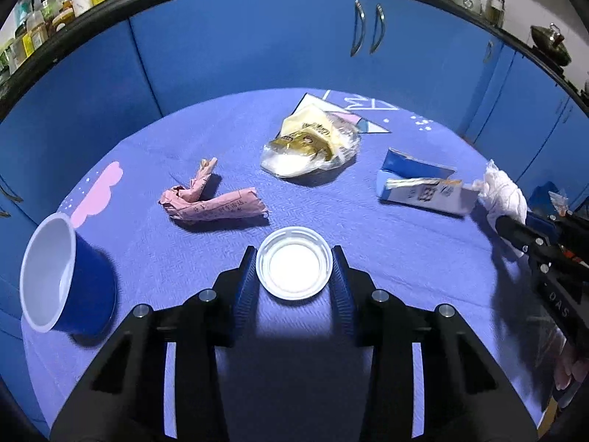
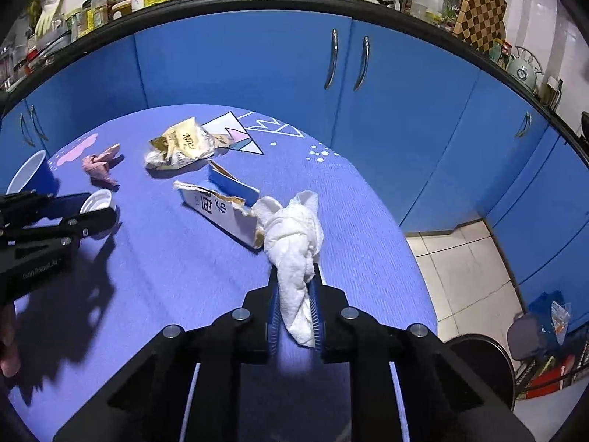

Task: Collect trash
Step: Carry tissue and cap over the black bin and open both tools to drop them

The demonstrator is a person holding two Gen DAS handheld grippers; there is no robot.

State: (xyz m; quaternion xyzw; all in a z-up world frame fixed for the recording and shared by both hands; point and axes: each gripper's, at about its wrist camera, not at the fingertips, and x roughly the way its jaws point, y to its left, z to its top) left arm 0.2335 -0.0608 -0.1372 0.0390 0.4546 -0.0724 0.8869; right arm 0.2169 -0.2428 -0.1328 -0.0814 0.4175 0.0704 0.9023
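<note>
Left gripper fingers closed on white plastic lid at its rim, on bench; thin hold, may pop out on lift; right gripper pinches crumpled tissue w/ torn carton touching it; may drag along.

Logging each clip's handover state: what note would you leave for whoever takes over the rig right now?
Left gripper: shut on the white lid, still on the table.
Right gripper: shut on the tissue, beside the torn carton.
Still lying on the table: pink paper, plastic wrapper, carton. Blue cup lies tipped at the left edge.
Done: two pieces gripped, nothing binned yet.
Left: lift and bin lid and tissue, then the rest. A dark bin seems to stand on the floor to the right.
</note>
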